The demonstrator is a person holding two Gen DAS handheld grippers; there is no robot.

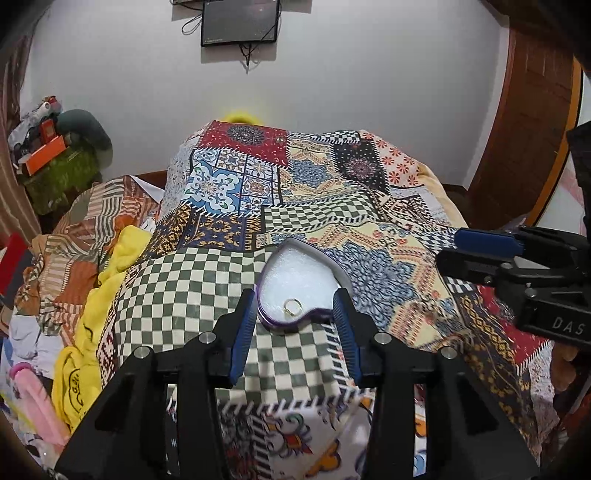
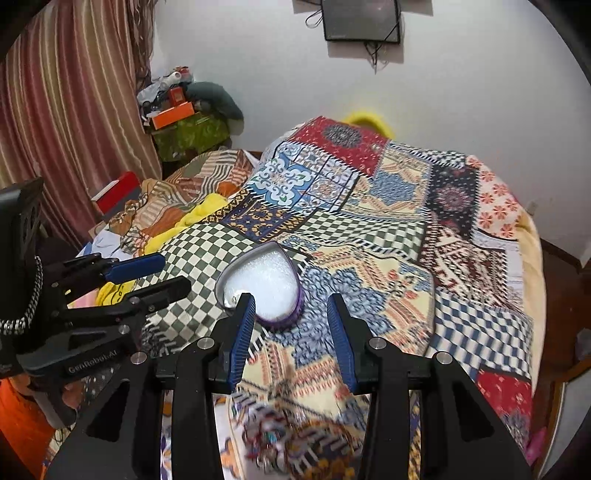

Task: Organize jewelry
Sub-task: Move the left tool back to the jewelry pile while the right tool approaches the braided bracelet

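Note:
A heart-shaped jewelry box (image 1: 299, 284) with purple sides and a white foam lining lies open on the patchwork bedspread (image 1: 207, 280). A small gold ring (image 1: 291, 306) rests on the foam near the box's near edge. My left gripper (image 1: 295, 314) is open, its blue pads on either side of the box's near end, empty. My right gripper (image 2: 291, 314) is open and empty just in front of the box (image 2: 266, 284). It also shows at the right of the left wrist view (image 1: 491, 254). A blurred heap of jewelry (image 2: 273, 443) lies below the right gripper.
Rumpled clothes and a yellow cloth (image 1: 92, 325) lie along the bed's left side. A cluttered green stand (image 2: 188, 129) sits by the striped curtain (image 2: 74, 110). A dark screen (image 1: 240, 22) hangs on the white wall. A wooden frame (image 1: 524, 129) is at right.

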